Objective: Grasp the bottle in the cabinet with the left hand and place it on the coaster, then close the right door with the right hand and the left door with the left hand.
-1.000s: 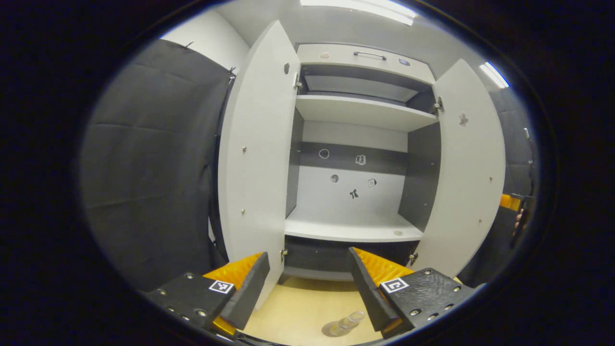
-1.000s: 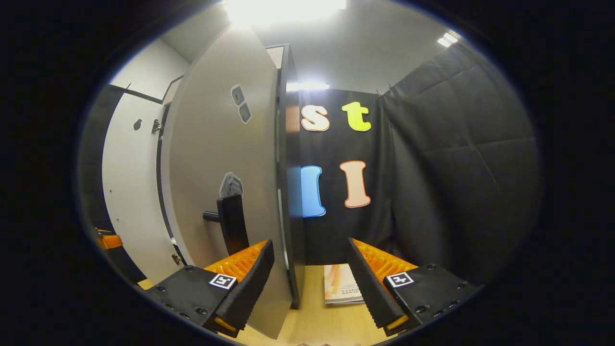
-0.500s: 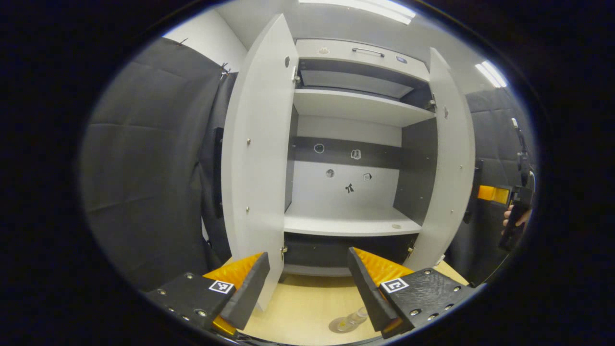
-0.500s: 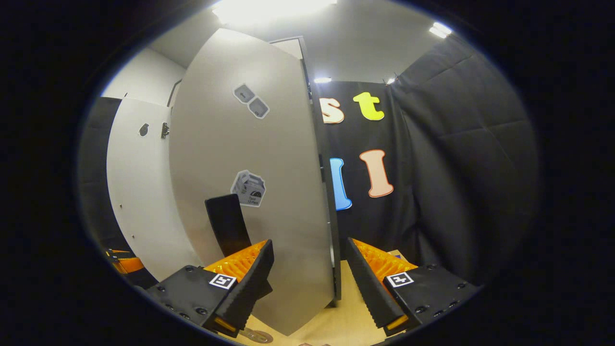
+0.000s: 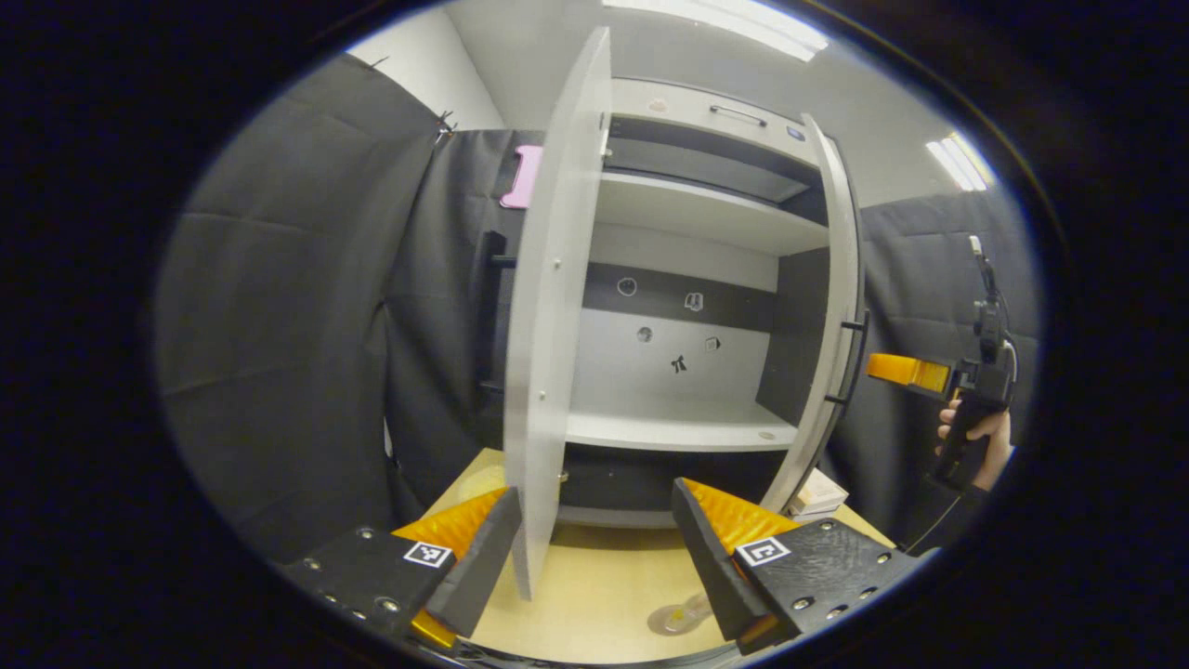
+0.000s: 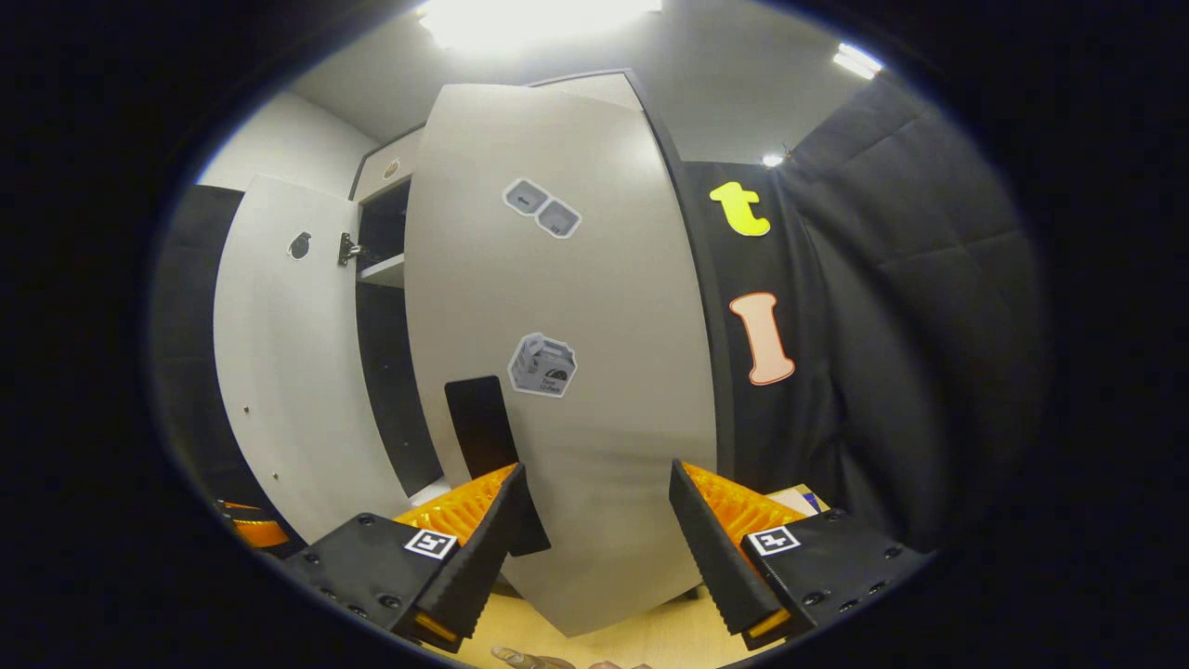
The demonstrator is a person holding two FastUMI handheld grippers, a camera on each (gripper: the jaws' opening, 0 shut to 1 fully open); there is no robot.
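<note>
Two grippers were counted, each with two fingers. In the left gripper view, the left gripper (image 5: 594, 548) was seen with its fingers spread wide and nothing held between them; the lower edge of the left door (image 5: 548, 372) was seen between the fingers, edge-on, but whether either finger touched it could not be told. In the right gripper view, the right gripper (image 6: 594, 548) was likewise held wide open and empty, pointed at the outer face of the right door (image 6: 576, 390), with its black handle (image 6: 488, 446) just behind the left-side finger; contact could not be told. Two doors were counted on one cabinet (image 5: 687, 307), both partly open. One bottle (image 5: 692, 613) was seen on the wooden table (image 5: 604, 585) beside one finger of the left gripper, standing on one round coaster (image 5: 671, 621). Two shelves were counted inside the cabinet. Off to the right of the left gripper view, a hand (image 5: 975, 437) was seen gripping the other gripper.
</note>
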